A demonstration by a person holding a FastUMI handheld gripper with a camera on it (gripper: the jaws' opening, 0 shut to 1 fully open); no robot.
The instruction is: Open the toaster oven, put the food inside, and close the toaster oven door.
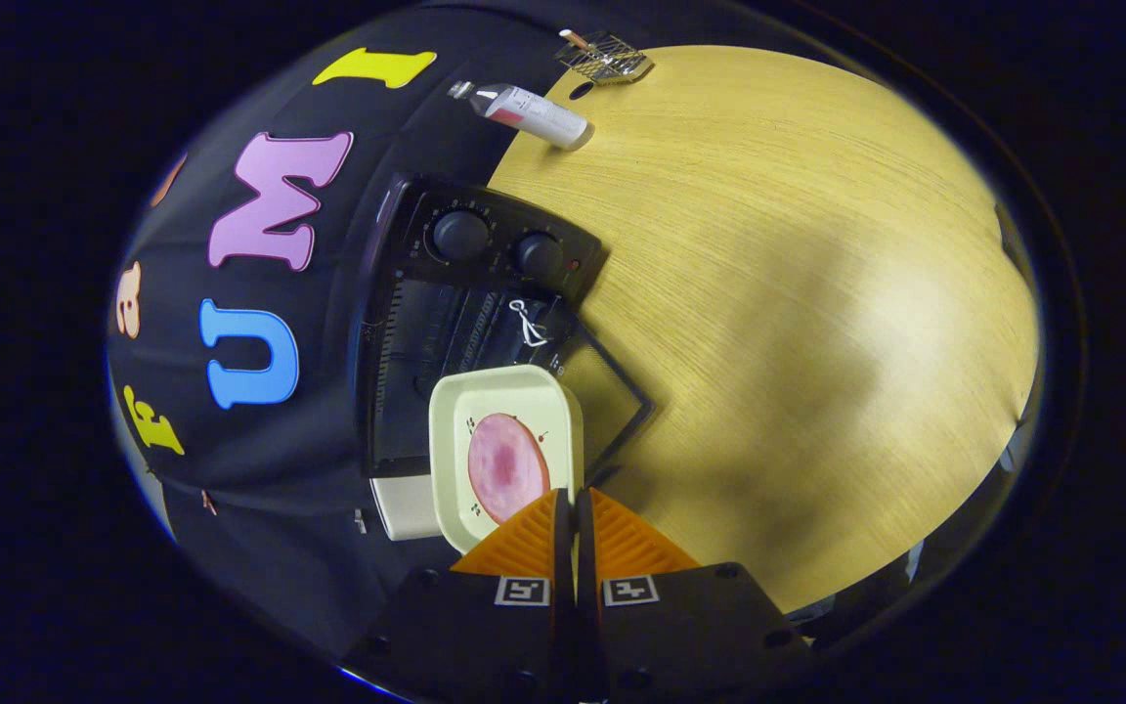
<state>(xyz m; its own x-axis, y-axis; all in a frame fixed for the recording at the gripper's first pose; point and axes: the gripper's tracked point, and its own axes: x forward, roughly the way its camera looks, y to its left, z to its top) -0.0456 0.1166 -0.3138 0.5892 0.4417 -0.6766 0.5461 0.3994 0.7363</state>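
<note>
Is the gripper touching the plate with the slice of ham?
Touching. In the gripper view, the gripper has both fingers closed on the rim of the plate, which carries the ham.

Surface finishes

Table (798, 293): matt wood grain. Toaster oven (465, 293): dark, slightly glossy casing. Tray (485, 411): smooth pale plastic. Gripper (573, 504) fingers pressed on the tray rim: ribbed pads.

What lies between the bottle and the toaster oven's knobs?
In the gripper view, nothing: only bare tabletop and the booth's black cloth separate the bottle from the toaster oven. The hand-held gripper grips the plate of ham.
</note>
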